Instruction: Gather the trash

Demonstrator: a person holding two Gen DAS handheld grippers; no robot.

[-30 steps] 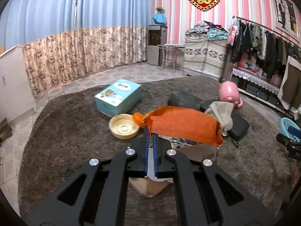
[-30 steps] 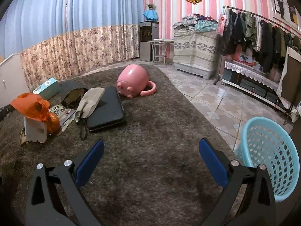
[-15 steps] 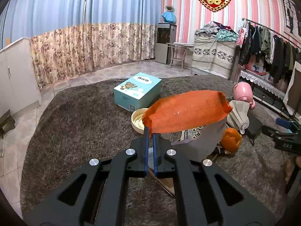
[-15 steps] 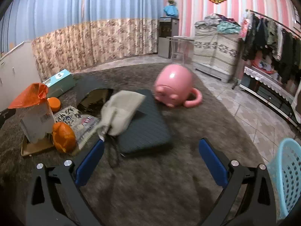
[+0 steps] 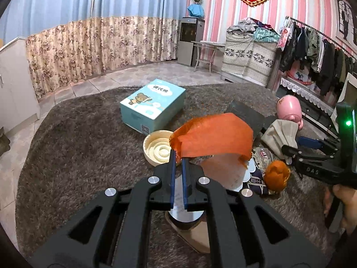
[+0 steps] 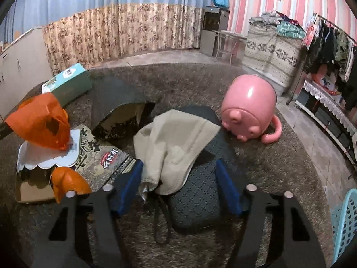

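Observation:
My left gripper is shut on the edge of an orange plastic bag, and its jaws are just starting to open. The bag hangs above a white paper carton on the brown rug. A crumpled orange piece lies by a printed packet. My right gripper is closing, its jaws on either side of a beige cloth pouch draped over a dark case. The right pad stands apart from the cloth.
A pink pig-shaped mug lies on its side behind the case. A teal box and a cream round dish sit further back. A light blue basket stands at the right edge. A hand holds the right gripper.
The right gripper swung left, from bare rug near the basket to over the beige pouch, and its jaws narrowed. The left gripper kept its hold while the orange bag rose clear of the carton.

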